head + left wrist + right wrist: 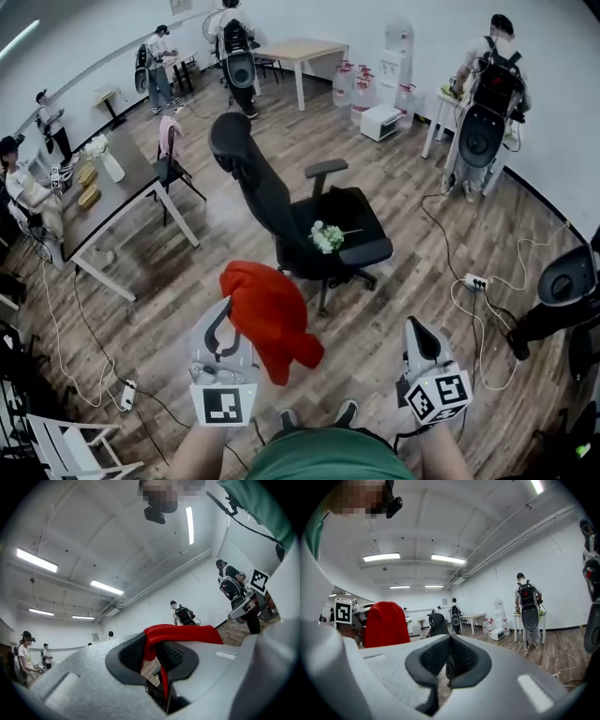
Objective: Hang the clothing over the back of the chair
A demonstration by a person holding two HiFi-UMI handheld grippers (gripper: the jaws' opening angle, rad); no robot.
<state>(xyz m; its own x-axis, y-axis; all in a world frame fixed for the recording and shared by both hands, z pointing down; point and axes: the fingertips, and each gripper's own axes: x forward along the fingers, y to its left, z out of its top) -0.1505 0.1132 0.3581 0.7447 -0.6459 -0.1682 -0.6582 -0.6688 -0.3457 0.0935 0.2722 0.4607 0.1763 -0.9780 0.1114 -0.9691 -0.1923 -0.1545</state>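
Observation:
A red garment hangs bunched from my left gripper, which is shut on its cloth; in the left gripper view the red fabric is pinched between the dark pads. The black office chair stands ahead of both hands, its tall back at the left and a small white flower bunch on the seat. My right gripper is at the lower right, shut with nothing between its pads. In the right gripper view the red garment shows at the left and the chair farther off.
A long table with a white vase stands at the left, with a pink-draped chair behind it. A power strip and cables lie on the wood floor at right. Several people work around the room's edges. A white folding chair is at lower left.

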